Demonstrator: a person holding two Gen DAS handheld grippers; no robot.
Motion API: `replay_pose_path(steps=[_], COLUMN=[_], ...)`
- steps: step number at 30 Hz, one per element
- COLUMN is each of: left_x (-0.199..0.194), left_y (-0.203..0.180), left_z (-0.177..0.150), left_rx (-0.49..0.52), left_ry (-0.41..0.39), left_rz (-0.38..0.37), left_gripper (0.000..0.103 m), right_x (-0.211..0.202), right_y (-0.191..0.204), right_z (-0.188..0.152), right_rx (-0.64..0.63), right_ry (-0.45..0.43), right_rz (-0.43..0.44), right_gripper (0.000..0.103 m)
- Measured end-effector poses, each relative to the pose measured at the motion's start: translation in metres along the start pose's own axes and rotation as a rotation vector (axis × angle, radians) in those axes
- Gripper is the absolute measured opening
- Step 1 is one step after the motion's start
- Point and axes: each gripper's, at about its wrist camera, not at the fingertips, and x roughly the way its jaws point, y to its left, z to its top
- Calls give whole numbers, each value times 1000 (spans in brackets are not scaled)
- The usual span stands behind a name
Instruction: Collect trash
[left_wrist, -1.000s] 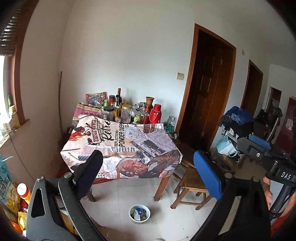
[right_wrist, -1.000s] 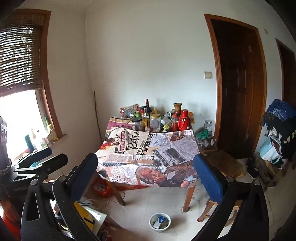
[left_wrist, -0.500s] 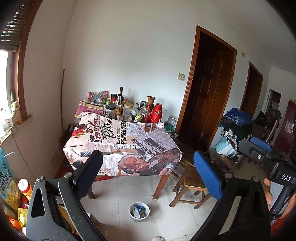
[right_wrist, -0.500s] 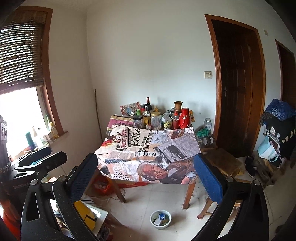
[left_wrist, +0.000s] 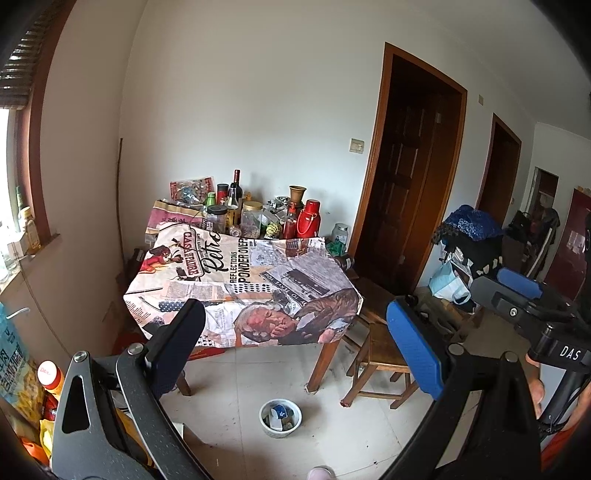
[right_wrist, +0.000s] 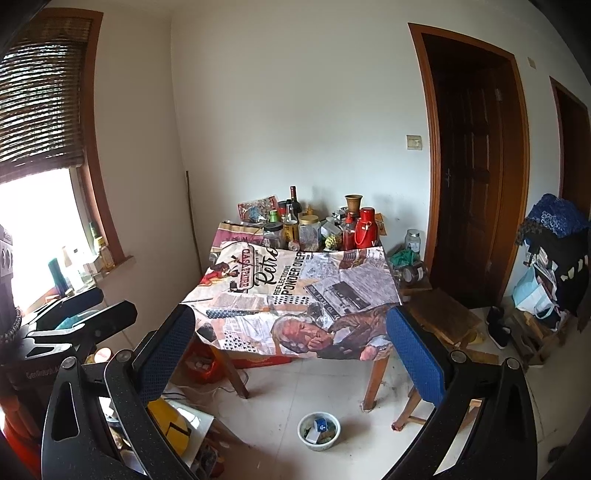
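Both tools are held high and empty: the left gripper (left_wrist: 295, 354) has its blue-padded jaws spread wide with nothing between them, and the right gripper (right_wrist: 291, 354) is equally released.

Nearest below and ahead of them, on the pale tiled floor (right_wrist: 280, 402), sits a small round white bowl (left_wrist: 280, 412) holding scraps, among them a blue-and-white wrapper (right_wrist: 320, 425); that looks like the trash to collect. It lies just in front of a wooden table leg (left_wrist: 322, 363), with a low wooden stool (left_wrist: 380, 354) to the right of it.

Further ahead, the table under a newspaper-print cloth (right_wrist: 295, 291) carries crowded glass jars and bottles (left_wrist: 236, 214) and a red flask (right_wrist: 366, 229) at its far edge.

Risks, as I judge them: a steep reach down could tip the light bowl or knock the leg, and wide jaws may scatter small scraps.
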Motion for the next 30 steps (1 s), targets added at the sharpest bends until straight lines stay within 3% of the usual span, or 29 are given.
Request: replay_pose_path(steps=[30], left_x=[0], left_y=[-7], left_z=[-1], left_rx=[10], left_ry=[0], left_rz=[-10], left_gripper=[102], right_x=[-4], right_y=[-3], right_z=[-3], right_rx=[-6], right_ry=[19], right_rz=[9], right_gripper=[103])
